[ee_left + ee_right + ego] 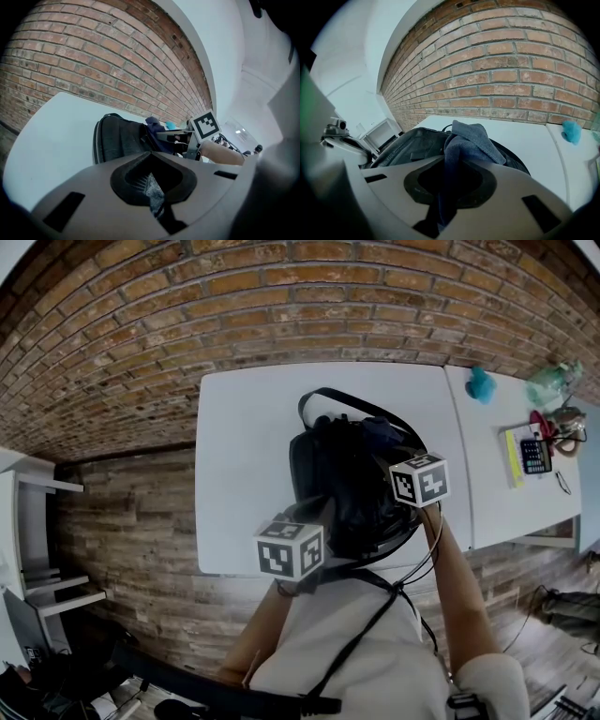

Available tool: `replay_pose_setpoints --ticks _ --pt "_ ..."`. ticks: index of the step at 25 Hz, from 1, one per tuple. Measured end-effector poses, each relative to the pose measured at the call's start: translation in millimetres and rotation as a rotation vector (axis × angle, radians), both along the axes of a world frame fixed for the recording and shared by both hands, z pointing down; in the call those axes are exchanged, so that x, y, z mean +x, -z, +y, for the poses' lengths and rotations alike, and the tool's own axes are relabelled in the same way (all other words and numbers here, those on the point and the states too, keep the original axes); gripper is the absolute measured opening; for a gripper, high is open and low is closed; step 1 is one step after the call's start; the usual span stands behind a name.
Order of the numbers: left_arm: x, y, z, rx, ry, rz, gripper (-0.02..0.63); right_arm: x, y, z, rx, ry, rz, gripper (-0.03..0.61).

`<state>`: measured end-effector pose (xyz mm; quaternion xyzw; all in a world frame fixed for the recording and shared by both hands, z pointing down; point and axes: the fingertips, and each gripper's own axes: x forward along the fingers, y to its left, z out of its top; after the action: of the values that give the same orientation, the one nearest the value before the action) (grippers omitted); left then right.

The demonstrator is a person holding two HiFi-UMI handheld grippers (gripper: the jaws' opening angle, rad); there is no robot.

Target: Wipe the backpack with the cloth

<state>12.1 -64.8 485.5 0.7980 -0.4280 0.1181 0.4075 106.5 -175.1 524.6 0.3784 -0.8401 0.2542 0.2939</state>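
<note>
A black backpack (342, 474) lies on the white table (244, 446), also visible in the left gripper view (119, 138) and the right gripper view (410, 145). My right gripper (412, 474) is over the backpack's right side. It (445, 183) is shut on a dark blue cloth (466, 138), which drapes forward onto the backpack's top (380, 432). My left gripper (300, 535) is at the backpack's near edge. Its (152, 185) jaws are closed on a grey, textured bit of the backpack's fabric. The right gripper's marker cube (206, 125) shows beyond the backpack.
A second white table (497, 502) adjoins on the right, carrying a teal object (481, 383), a calculator (535, 456) and small clutter. A brick wall runs behind. White shelving (28, 521) stands at the left on the wooden floor.
</note>
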Motion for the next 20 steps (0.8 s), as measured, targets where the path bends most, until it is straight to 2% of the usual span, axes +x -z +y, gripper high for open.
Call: replay_pose_setpoints --ticks 20 --pt "15 0 4 0.005 -0.017 0.0 0.003 22 -7 89 -0.059 0.024 -0.098 0.046"
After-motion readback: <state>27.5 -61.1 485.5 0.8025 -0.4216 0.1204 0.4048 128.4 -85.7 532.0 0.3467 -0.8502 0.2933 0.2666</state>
